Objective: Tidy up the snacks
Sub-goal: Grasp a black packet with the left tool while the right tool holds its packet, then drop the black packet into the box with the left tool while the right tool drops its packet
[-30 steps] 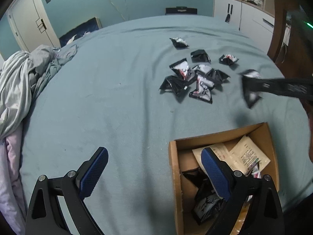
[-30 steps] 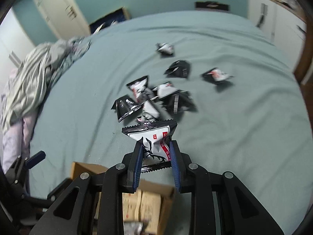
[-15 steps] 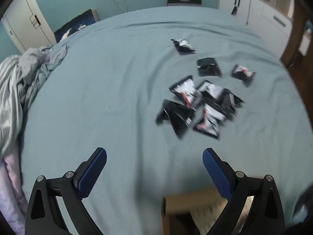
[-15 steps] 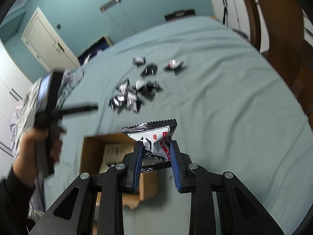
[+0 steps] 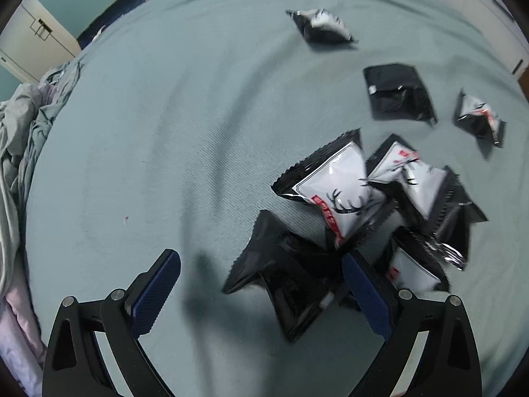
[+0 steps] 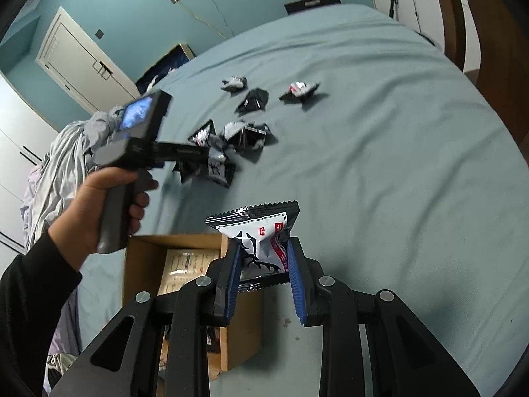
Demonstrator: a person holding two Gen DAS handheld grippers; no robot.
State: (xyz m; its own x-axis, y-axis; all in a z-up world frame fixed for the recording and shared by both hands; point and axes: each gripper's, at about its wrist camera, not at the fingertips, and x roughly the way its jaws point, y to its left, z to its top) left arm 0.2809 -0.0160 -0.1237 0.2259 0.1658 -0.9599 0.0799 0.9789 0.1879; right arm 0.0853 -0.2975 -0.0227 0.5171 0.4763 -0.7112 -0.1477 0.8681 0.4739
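Several black-and-white snack packets (image 5: 344, 195) lie heaped on the teal bed cover (image 5: 158, 152). My left gripper (image 5: 261, 266) is open, pointing steeply down at the heap, with a black packet (image 5: 284, 274) lying between and below its fingers, untouched. In the right wrist view my right gripper (image 6: 263, 254) is shut on a white snack packet (image 6: 258, 231) with an antler print, held above the far edge of an open cardboard box (image 6: 145, 264). The left gripper (image 6: 211, 155), held by a hand (image 6: 96, 205), reaches over the heap there.
Loose packets (image 5: 396, 92) lie farther out on the bed. Crumpled grey bedding (image 5: 23, 139) is bunched at the left. The box holds paper sachets (image 6: 185, 264) and more packets. White cupboards (image 6: 76, 63) and a wooden headboard (image 6: 489, 33) border the bed.
My left gripper has swung away from the box, forward and down over the heap of packets, still open. My right gripper has carried its packet back to above the box.
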